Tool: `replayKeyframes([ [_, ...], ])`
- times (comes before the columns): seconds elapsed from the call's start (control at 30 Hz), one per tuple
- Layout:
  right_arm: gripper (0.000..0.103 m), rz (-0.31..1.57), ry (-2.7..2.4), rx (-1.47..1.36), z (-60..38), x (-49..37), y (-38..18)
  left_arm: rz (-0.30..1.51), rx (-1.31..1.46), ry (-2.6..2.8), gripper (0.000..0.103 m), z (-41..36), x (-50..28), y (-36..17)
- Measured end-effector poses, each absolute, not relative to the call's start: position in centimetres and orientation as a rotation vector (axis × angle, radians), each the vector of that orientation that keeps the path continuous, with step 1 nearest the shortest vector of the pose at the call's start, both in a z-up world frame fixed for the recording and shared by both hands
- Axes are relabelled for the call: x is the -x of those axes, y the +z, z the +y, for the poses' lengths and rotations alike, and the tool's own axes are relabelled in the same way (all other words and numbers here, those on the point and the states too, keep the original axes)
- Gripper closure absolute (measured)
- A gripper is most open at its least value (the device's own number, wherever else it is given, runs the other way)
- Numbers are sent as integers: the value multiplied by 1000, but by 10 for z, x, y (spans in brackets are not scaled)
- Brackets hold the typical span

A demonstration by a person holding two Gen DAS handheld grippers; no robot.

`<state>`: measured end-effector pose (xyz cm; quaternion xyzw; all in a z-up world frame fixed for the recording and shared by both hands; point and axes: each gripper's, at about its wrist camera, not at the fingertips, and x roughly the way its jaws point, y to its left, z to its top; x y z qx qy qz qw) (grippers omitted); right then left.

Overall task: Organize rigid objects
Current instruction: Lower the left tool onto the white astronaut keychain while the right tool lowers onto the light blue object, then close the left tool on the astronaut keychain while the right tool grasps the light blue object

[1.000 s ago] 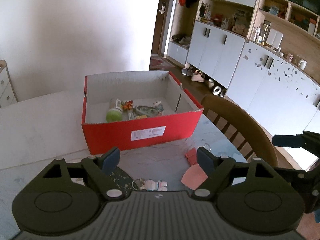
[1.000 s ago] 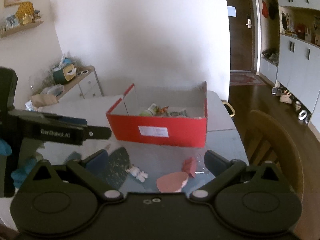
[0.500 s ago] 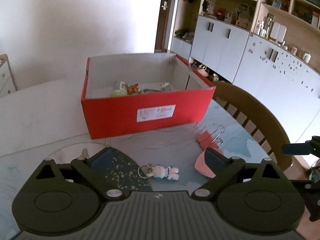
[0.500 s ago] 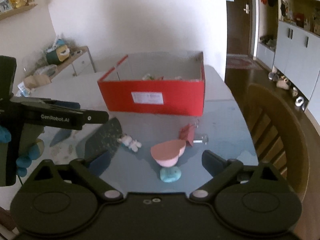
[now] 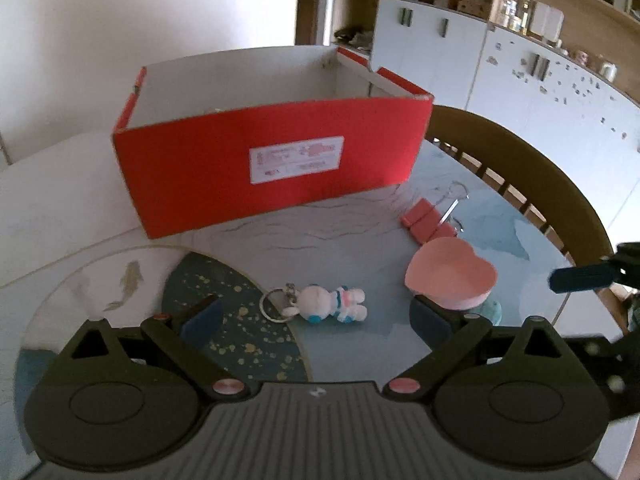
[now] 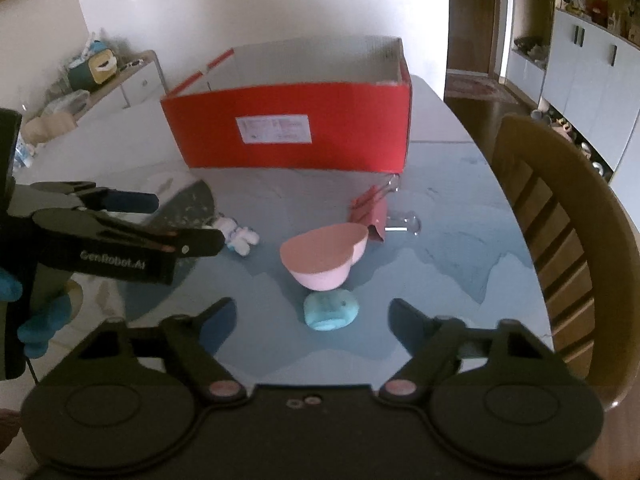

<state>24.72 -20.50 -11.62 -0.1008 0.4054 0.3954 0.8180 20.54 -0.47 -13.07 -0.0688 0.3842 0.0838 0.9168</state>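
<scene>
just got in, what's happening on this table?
A person with a gripper in each hand is sorting small things into the red box. Nothing is held. The left gripper is open over the keychain toy. The right gripper has the blue lump between its jaws, which are closing but not yet touching it. The pink heart box and red clip lie on the table.

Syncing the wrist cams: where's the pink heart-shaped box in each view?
Left wrist: pink heart-shaped box sits right of centre, just beyond the left tool's right-hand finger, right of the white figure keychain.
Right wrist: the box is at centre, beyond the blue-green lump.
Shared landmark: the red cardboard box stands behind it in both.
</scene>
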Motion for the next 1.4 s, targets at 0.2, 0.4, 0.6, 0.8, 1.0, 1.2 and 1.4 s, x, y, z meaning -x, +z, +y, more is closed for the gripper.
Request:
replayKeyframes([
  [0.2,25,893,845,229,-199,-252,-131,786,85,148,3,-12,-208,-147],
  [0.4,30,911,837,248,-193,-259,-142,783,70,136,3,-15,-217,-156],
  [0.6,40,928,840,247,-187,-264,-149,788,47,134,4,-15,-229,-164],
  [0.8,47,929,824,244,-186,-269,-152,795,27,127,11,-17,-233,-170],
  [1.0,58,920,821,256,-184,-270,-151,811,16,138,28,-18,-237,-173],
  [1.2,65,915,816,276,-183,-269,-151,807,-6,121,44,-21,-238,-171],
  [1.4,65,921,811,273,-187,-265,-150,820,6,124,45,-21,-239,-169],
])
